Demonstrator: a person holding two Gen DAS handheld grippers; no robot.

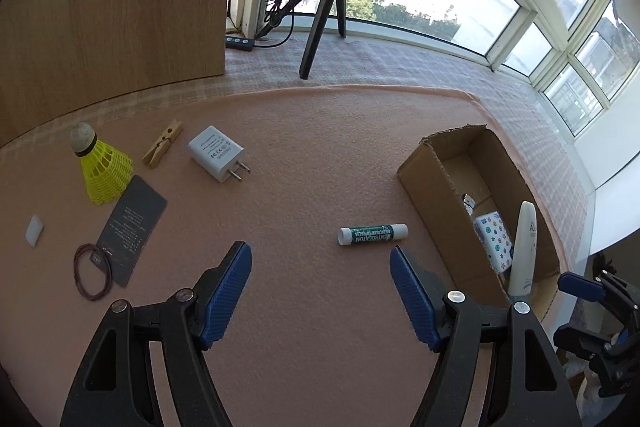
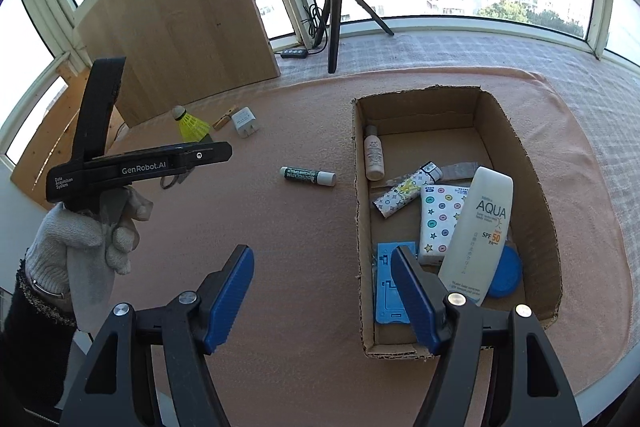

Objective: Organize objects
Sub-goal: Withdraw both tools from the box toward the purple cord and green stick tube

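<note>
My left gripper point(image 1: 320, 259) is open and empty, low over the pink cloth. A green lip balm tube point(image 1: 373, 234) lies just ahead of its right finger; it also shows in the right wrist view point(image 2: 308, 176). The cardboard box point(image 1: 424, 163) stands to the right, and the right wrist view shows its near rim point(image 2: 360, 227). It holds a white AQUA sunscreen tube point(image 2: 478, 235), a dotted pack point(image 2: 438, 221), a small bottle point(image 2: 374, 157) and blue items. My right gripper point(image 2: 322, 263) is open and empty at the box's near left edge.
On the cloth at the left lie a yellow shuttlecock point(image 1: 102, 165), a wooden clothespin point(image 1: 162, 143), a white charger plug point(image 1: 218, 153), a dark card point(image 1: 132, 227), hair bands point(image 1: 92, 275) and a small white eraser point(image 1: 34, 230). A tripod point(image 1: 320, 15) and wooden board point(image 1: 120, 7) stand behind.
</note>
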